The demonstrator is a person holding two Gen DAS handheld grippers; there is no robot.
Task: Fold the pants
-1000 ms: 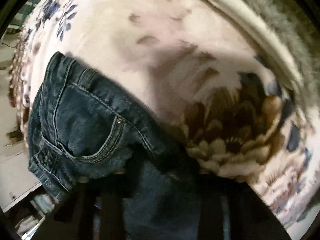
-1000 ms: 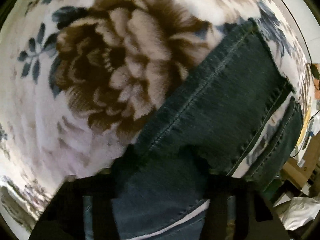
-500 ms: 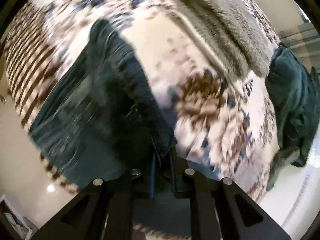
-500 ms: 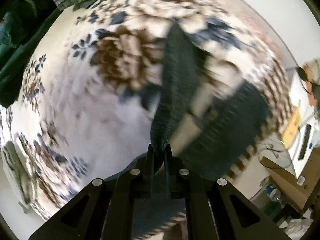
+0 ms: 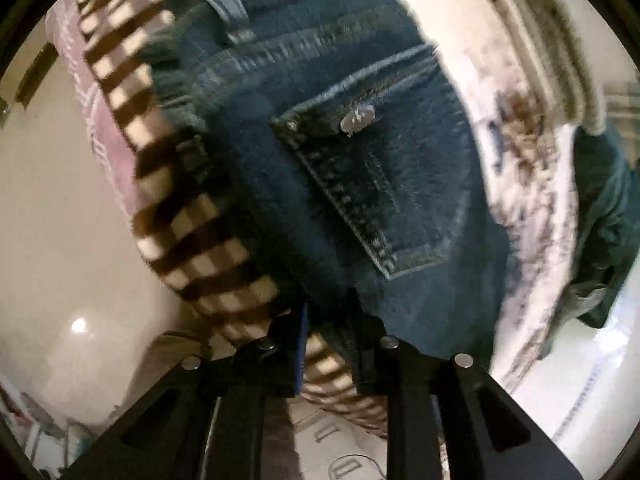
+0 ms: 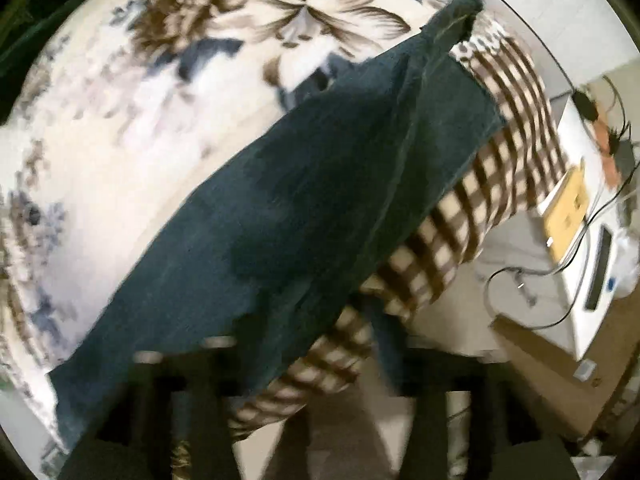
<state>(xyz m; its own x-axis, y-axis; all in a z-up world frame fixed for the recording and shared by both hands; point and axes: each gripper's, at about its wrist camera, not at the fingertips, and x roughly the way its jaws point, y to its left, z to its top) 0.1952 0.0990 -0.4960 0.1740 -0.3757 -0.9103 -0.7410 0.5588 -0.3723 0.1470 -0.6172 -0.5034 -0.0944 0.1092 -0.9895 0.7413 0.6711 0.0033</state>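
Dark blue jeans lie on a floral blanket near its checked edge. In the left wrist view I see the waist end, with a pocket and a metal button. My left gripper is shut on the denim at the jeans' near edge. In the right wrist view a long jeans leg stretches diagonally over the blanket toward the far hem. My right gripper is blurred; its fingers stand apart, with denim draped over the left one.
The floral blanket covers the bed, and its brown-and-cream checked border hangs over the edge. A dark green garment lies at the right. A grey pillow lies at the back. A white appliance with cables stands on the floor beside the bed.
Both grippers pulled the jeans toward the checked edge of the bed and came lower. The right gripper's fingers went from shut on the denim to apart. The left stays shut on it.
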